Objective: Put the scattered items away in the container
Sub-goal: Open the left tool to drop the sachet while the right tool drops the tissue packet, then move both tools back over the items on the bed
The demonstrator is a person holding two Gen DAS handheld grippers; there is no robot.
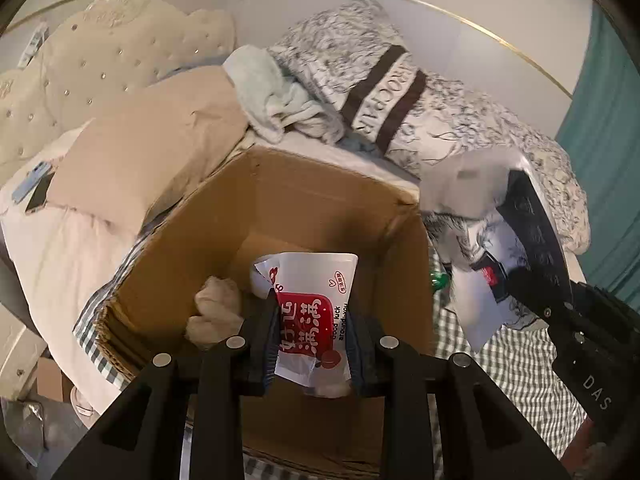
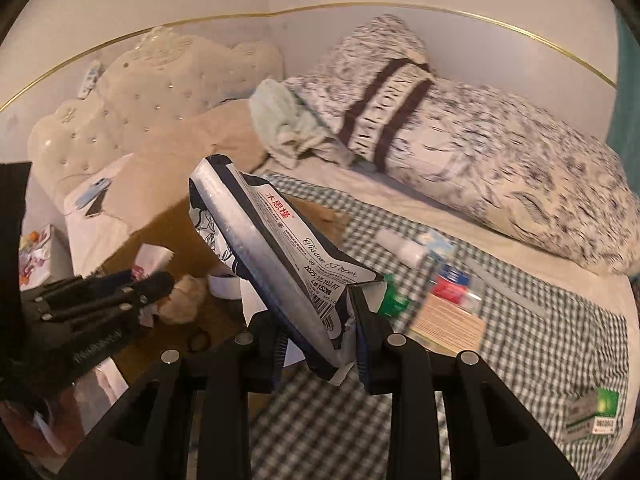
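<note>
Bed-top cardboard box (image 1: 248, 216) — red-white packet (image 1: 310, 316) left, tissue pack (image 2: 280, 256) right.

The checked bed (image 2: 540, 340) carries a cardboard box (image 1: 304, 200), pillows (image 2: 500, 168), packets (image 2: 448, 316).

A cream tufted headboard studded with small buttons (image 2: 132, 108) stands against the pale wall, and a beige pillow (image 1: 148, 156) lies just below it. A crumpled pale-green towel (image 1: 268, 100) rests between that pillow and a floral grey-and-white pillow with two dark brown stripes (image 1: 384, 92). A light-blue phone (image 2: 94, 196) lies on the white bedding near the headboard.
</note>
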